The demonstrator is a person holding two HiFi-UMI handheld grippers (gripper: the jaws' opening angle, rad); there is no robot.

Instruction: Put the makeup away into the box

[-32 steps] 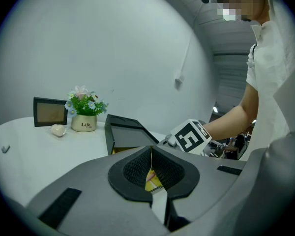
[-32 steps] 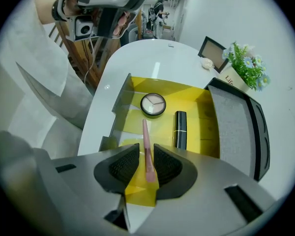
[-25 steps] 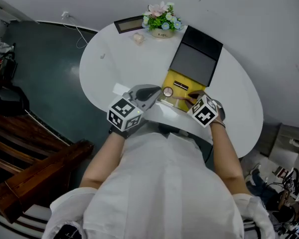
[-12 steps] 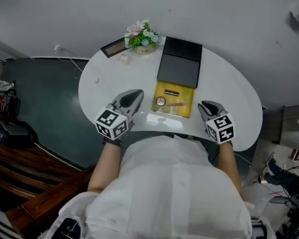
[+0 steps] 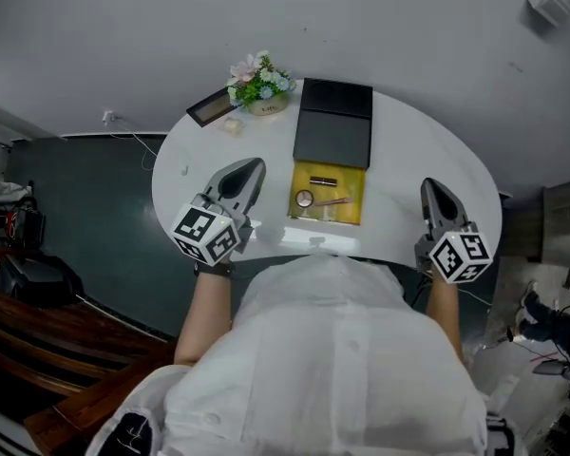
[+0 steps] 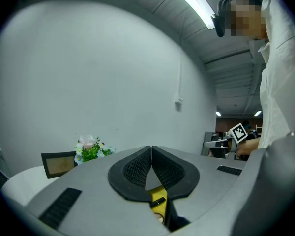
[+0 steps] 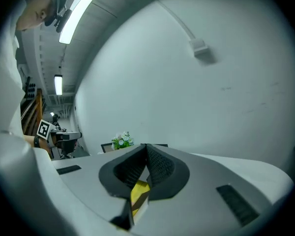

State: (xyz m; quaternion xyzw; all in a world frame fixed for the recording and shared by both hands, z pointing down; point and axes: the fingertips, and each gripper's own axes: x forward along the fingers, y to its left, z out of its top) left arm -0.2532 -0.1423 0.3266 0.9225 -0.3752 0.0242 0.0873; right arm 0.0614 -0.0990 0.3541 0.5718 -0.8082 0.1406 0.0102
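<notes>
White table [image 5: 408, 169] carries one yellow box [image 5: 351, 182] holding three makeup pieces [image 5: 305, 199].

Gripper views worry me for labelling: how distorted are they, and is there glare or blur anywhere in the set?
Left gripper view: strong fisheye, black corners, ceiling light bowed and blown out. Right gripper view: same fisheye and vignette, light strip overexposed. Head view: even lighting, sharp, only a soft sheen on the white table just in front of the yellow box.
</notes>
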